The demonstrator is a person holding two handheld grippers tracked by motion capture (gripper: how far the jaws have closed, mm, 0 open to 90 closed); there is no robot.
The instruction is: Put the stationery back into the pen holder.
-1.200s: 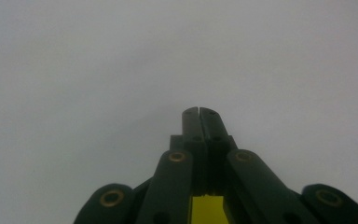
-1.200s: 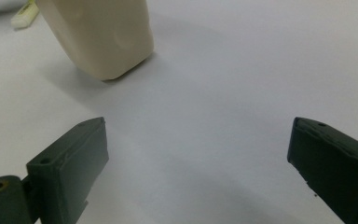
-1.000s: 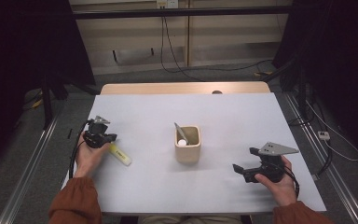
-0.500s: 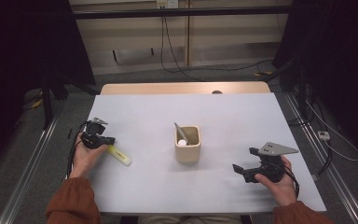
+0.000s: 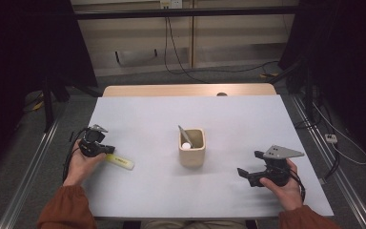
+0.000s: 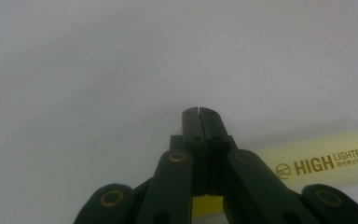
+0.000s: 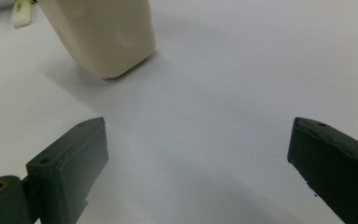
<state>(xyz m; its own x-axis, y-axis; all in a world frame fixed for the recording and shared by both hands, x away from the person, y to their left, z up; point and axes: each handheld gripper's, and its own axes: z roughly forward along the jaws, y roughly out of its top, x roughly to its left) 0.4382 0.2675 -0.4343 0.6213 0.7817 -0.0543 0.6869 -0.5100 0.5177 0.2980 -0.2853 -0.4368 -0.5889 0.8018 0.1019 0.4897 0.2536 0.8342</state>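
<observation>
Beneath closed jaws, highlighter half-hidden

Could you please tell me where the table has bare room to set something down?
The table is bare behind the cup and between cup and right tool. It is crowded at the left tool, beside the highlighter.

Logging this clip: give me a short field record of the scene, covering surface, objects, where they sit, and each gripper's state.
surface: pale grey table
centre object: beige cup, upright, holding a grey tool and a white ball
left object: yellow highlighter, lying flat, passing under the left gripper
left gripper: jaws shut together, nothing between them
right gripper: jaws open, empty, pointing toward the cup
contact: neither gripper holds anything
</observation>
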